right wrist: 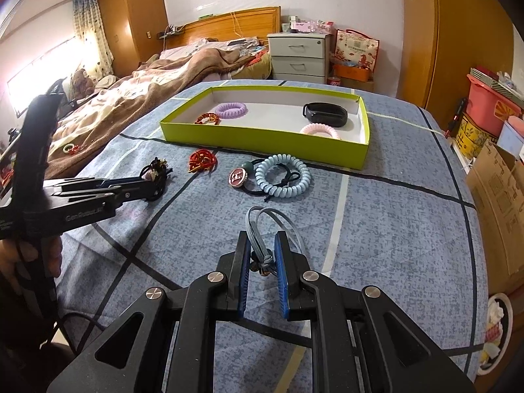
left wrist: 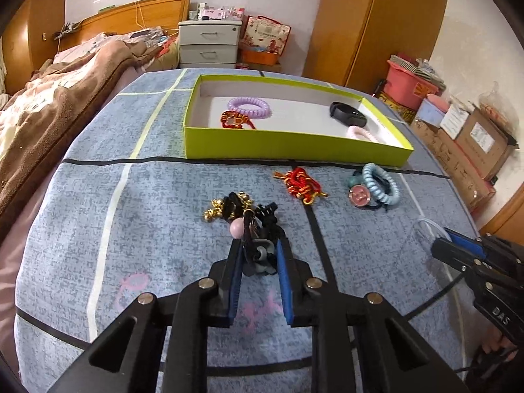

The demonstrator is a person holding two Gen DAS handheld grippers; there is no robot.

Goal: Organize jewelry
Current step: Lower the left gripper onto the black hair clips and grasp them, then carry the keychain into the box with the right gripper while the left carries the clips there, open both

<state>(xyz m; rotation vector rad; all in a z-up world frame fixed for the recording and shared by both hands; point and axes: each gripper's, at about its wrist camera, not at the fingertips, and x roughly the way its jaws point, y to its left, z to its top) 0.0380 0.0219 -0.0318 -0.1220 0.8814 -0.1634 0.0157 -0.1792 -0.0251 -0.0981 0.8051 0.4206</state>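
On the bed cover, near edge: the left gripper (left wrist: 258, 255) has its pads pressed on a dark tangle of hair ties (left wrist: 253, 229) with a pink bead and gold charms.
Right gripper (right wrist: 262, 255): clamped on a grey cord loop (right wrist: 262, 226), toward the right side of the cover.
Tray (left wrist: 288, 145): green box at the far edge, already holding a purple coil (left wrist: 250, 106), a red knot, a black band (left wrist: 347, 114) and a pink coil.
Left to sort: red knotted cord (left wrist: 301, 181), blue coil tie (left wrist: 381, 183) with a round pink charm, both just before the tray's near wall.
Handling: light, limp, snag-prone; the tangle will likely dangle and could shed a piece, so a grip at its knotted middle seems safest.
Room: open cover between grippers and tray; the wall needs clearing from above.
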